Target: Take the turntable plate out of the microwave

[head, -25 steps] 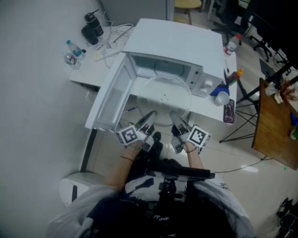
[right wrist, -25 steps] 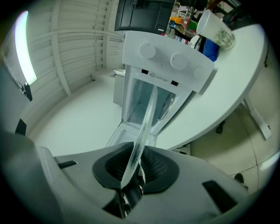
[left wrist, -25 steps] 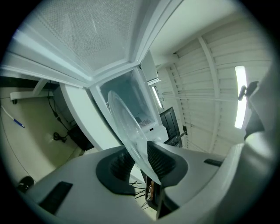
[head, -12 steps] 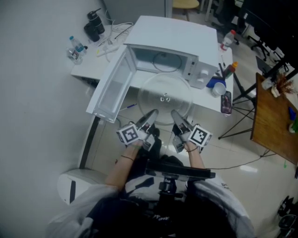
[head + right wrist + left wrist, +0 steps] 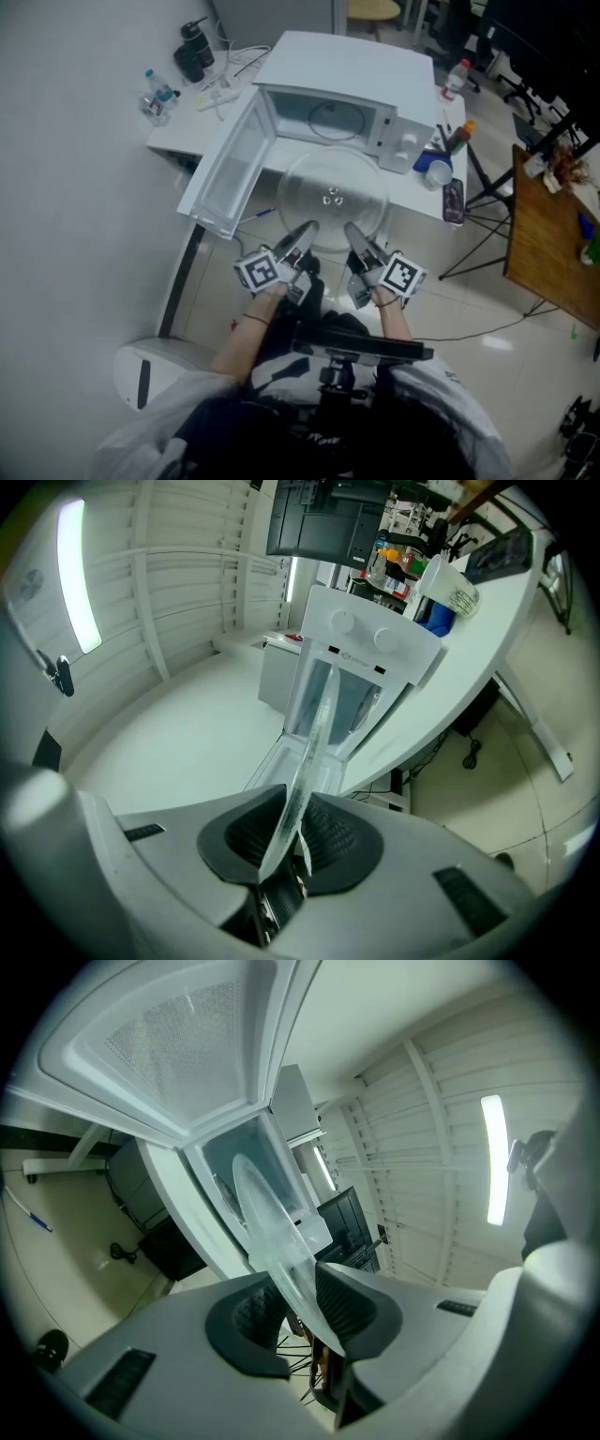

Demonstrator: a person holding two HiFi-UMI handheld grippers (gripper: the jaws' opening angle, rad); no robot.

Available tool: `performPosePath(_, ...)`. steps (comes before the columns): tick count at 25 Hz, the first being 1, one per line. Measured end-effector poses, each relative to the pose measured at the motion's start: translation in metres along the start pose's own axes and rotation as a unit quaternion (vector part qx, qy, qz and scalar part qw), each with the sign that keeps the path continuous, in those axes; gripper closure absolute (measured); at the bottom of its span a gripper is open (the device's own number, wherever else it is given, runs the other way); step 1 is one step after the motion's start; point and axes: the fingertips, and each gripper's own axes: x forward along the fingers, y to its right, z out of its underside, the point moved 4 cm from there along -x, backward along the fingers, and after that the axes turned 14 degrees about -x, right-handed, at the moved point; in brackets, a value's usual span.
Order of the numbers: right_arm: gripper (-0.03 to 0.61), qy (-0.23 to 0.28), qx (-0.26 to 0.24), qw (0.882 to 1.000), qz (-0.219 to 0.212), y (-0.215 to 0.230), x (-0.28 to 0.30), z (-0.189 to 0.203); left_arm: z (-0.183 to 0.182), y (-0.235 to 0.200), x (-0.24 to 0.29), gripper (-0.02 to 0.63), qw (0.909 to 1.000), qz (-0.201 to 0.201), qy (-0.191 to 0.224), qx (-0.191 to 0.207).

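Observation:
The clear glass turntable plate (image 5: 333, 199) hangs level in the air in front of the white microwave (image 5: 349, 86), outside its cavity. My left gripper (image 5: 307, 229) is shut on the plate's near left rim, and my right gripper (image 5: 351, 229) is shut on its near right rim. In the left gripper view the plate (image 5: 272, 1232) runs edge-on between the dark ribbed pads (image 5: 349, 1305). The right gripper view shows the same plate (image 5: 309, 761) pinched edge-on between its pads (image 5: 328, 834), with the microwave (image 5: 361, 672) beyond.
The microwave door (image 5: 230, 178) hangs wide open at the left. A white table (image 5: 412, 192) carries the microwave, a cup (image 5: 436, 175), a phone (image 5: 454, 202), bottles (image 5: 159, 96) and cables. A wooden desk (image 5: 553, 234) stands at the right.
The plate has come further out of the microwave toward me, held in both grippers; it now clears the cavity and the table's front edge.

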Motion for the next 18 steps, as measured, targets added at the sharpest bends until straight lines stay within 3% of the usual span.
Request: performPosePath(18, 0.515, -0.007, -0.01, 1.0, -0.003, -0.01, -0.01, 0.008, 0.007, 0.01, -0.015, 0.526, 0.9998, 0.003, 0.014, 0.011)
